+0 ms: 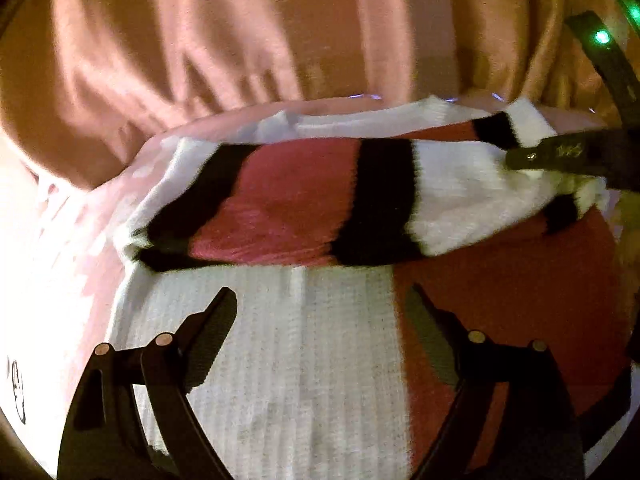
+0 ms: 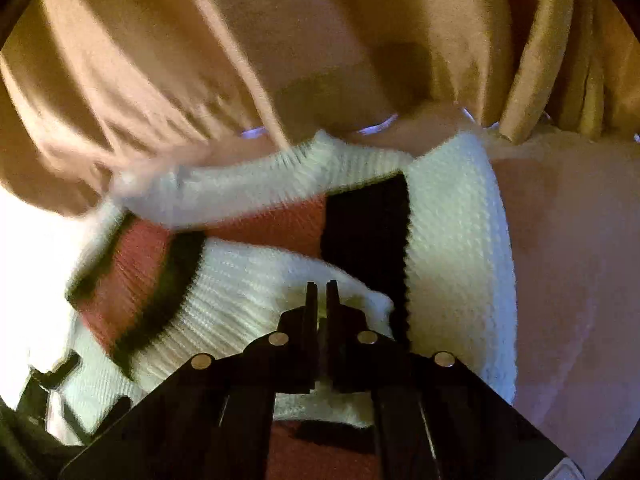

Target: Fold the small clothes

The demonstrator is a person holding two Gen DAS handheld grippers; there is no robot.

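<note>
A knit sweater in white, red and black blocks lies on a pale pink table top. One striped sleeve is laid across the body, from left to right. My left gripper hovers open just above the white and red body panel, with nothing between its fingers. My right gripper is shut on the sleeve's white ribbed cuff, which bunches around its fingertips. In the left wrist view the right gripper's fingers reach in from the right onto that cuff.
A person in a tan shirt stands close against the table's far edge, right behind the sweater's collar. Bare table top shows to the right of the sweater and, brightly lit, at the left.
</note>
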